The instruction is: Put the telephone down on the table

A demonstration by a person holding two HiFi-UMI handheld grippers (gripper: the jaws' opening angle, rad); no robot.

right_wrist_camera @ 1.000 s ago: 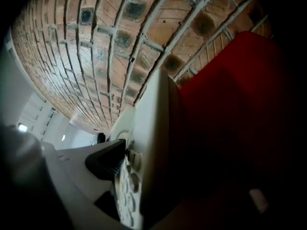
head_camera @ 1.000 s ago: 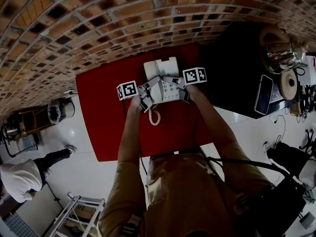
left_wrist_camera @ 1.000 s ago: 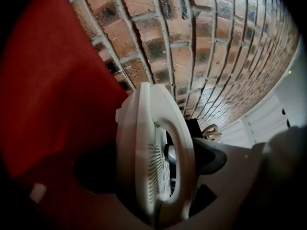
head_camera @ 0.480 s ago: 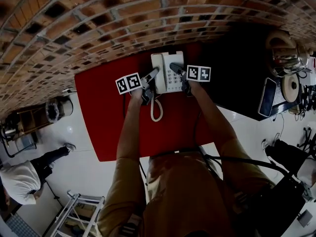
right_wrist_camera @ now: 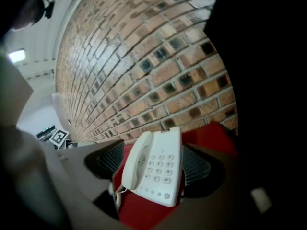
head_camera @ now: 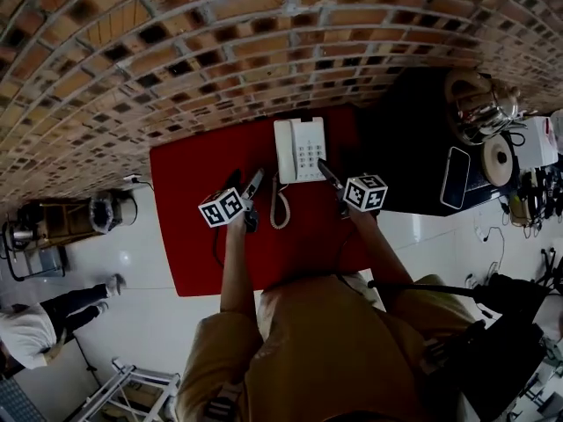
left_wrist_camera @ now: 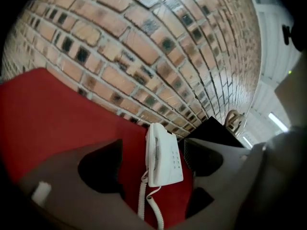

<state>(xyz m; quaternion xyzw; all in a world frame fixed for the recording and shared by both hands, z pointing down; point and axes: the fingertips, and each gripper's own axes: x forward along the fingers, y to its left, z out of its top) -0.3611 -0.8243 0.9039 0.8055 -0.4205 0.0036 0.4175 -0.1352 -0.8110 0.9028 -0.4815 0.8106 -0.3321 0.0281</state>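
A white push-button telephone (head_camera: pixel 299 149) lies flat on the red table (head_camera: pixel 193 200), close to the brick wall, with its handset on the cradle. Its coiled cord (head_camera: pixel 280 205) trails toward me. My left gripper (head_camera: pixel 247 183) hangs left of the cord, short of the phone, its jaws opening with nothing between them. To the phone's near right is my right gripper (head_camera: pixel 330 176), jaws also opening and empty. In both gripper views the telephone (left_wrist_camera: pixel 163 159) (right_wrist_camera: pixel 156 169) sits beyond the spread fingers, untouched.
A brick wall (head_camera: pixel 220 51) backs the table. A black table (head_camera: pixel 413 139) adjoins on the right, with a metal kettle (head_camera: pixel 479 99), a dark tablet (head_camera: pixel 455 177) and a round object (head_camera: pixel 499 158). A person (head_camera: pixel 35 328) stands on the white floor at lower left.
Both grippers set the telephone down near the wall, let go of it, and drew back toward me. The phone stays where it was set.
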